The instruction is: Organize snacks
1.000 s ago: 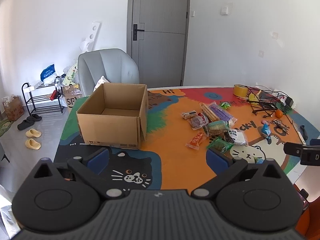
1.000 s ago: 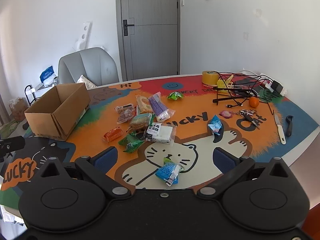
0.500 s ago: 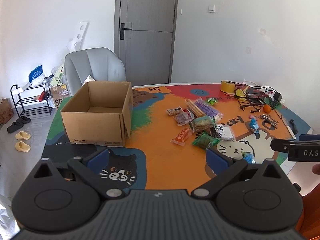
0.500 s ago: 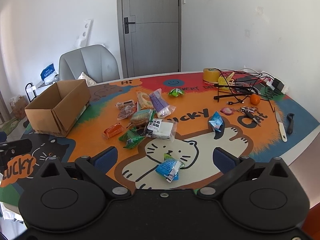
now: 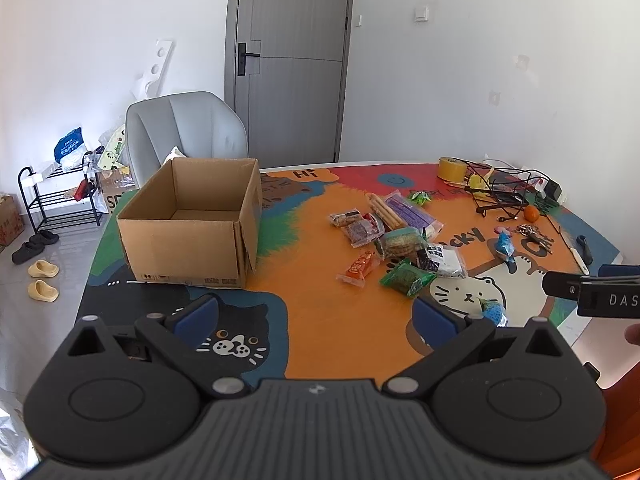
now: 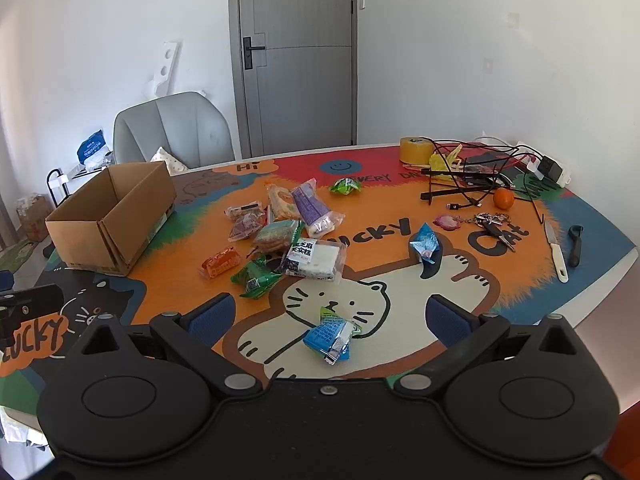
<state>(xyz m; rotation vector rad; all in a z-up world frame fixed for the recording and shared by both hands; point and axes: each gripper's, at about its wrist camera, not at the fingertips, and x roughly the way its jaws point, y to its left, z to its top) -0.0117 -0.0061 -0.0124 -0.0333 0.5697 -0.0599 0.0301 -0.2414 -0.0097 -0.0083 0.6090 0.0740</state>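
Note:
An open, empty cardboard box (image 5: pixel 192 220) (image 6: pixel 112 216) stands on the left of the table. Several snack packets lie in a loose pile (image 5: pixel 400 236) (image 6: pixel 280 236) at the table's middle. A blue packet (image 6: pixel 332 334) lies just ahead of my right gripper (image 6: pixel 328 318), between its fingers' line. Another blue packet (image 6: pixel 425 242) lies farther right. My left gripper (image 5: pixel 316 316) is open and empty above the near table edge. My right gripper is open and empty.
The table has a colourful cat mat (image 6: pixel 384 292). At the far right lie a tape roll (image 6: pixel 416 150), a tangle of cables (image 6: pixel 472 176), an orange (image 6: pixel 503 199), keys (image 6: pixel 494 224), a knife (image 6: pixel 556 248). A grey chair (image 5: pixel 188 136) stands behind the box.
Both grippers have shifted slightly and the left view has turned a little; the table things have not moved. Both grippers stay open.

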